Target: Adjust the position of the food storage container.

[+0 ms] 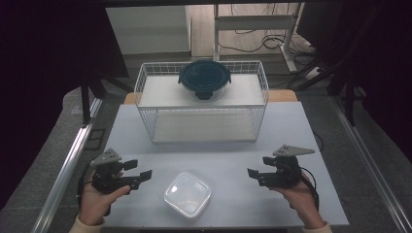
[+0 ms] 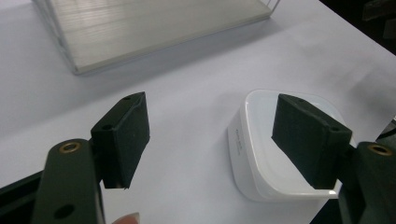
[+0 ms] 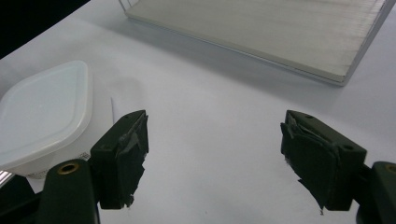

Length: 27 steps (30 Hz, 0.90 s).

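Left gripper (image 1: pixel 138 173) and right gripper (image 1: pixel 254 174), fingers apart, flanking white lidded container (image 1: pixel 187 193).

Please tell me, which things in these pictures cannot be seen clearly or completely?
- Contents of the round dark-lidded container on the wire rack: high view, hidden by its lid.
- Contents of the white square container: high view, its lid is cloudy.
- Small print on that container's side: left gripper view, too small to read.
- Its right part: left gripper view, behind a jaw of the left tool.
- Its left part: right gripper view, cut by the frame edge.
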Each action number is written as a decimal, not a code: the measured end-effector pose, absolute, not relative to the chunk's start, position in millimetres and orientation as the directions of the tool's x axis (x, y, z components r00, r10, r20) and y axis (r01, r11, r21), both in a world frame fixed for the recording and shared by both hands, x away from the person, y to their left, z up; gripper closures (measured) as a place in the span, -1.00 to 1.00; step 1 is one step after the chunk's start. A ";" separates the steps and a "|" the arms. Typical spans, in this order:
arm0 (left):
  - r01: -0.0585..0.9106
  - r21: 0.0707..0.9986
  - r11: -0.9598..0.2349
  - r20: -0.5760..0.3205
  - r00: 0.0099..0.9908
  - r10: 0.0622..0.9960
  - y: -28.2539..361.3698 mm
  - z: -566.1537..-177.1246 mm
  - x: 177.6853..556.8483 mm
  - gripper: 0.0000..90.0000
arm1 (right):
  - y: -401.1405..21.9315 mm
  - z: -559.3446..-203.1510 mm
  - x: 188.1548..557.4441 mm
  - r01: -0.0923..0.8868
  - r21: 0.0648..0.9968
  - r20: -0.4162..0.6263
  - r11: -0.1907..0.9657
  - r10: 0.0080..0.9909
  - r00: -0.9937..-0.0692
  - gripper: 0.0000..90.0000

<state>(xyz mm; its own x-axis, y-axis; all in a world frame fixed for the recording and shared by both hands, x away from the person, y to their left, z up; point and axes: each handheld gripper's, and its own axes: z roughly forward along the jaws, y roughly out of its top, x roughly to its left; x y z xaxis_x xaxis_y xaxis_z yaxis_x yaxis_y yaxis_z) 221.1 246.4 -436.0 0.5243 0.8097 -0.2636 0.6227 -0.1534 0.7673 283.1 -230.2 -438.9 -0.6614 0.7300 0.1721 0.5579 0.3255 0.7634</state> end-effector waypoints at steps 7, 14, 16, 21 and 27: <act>0.648 0.743 -0.169 -0.274 0.524 0.806 250.4 -446.0 208.6 -0.40 | -227.7 -441.4 283.5 0.562 0.758 0.173 0.332 0.728 -0.663 -0.49; 0.669 0.702 -0.245 -0.275 0.572 0.773 232.6 -461.0 203.3 -0.37 | -227.2 -443.1 283.9 0.570 0.750 0.174 0.335 0.732 -0.659 -0.49; 0.665 0.695 -0.273 -0.267 0.592 0.761 224.7 -462.3 200.4 -0.32 | -227.0 -443.9 283.9 0.573 0.747 0.172 0.337 0.734 -0.657 -0.49; 0.652 0.681 -0.332 -0.255 0.637 0.728 212.8 -466.0 197.4 -0.02 | -227.2 -444.9 284.3 0.573 0.746 0.171 0.340 0.734 -0.658 -0.49; 0.646 0.634 -0.425 -0.287 0.707 0.646 202.7 -471.7 195.6 0.63 | -227.1 -446.1 284.8 0.575 0.743 0.170 0.343 0.734 -0.658 -0.49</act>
<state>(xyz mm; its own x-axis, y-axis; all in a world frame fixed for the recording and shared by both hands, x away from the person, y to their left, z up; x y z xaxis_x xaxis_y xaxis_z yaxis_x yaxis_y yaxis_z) 195.6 202.7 -471.7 0.7068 0.6464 -0.2873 0.6463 -0.4249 0.6339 284.8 -227.1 -446.1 -0.6576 0.7338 0.1702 0.5749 0.3429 0.7429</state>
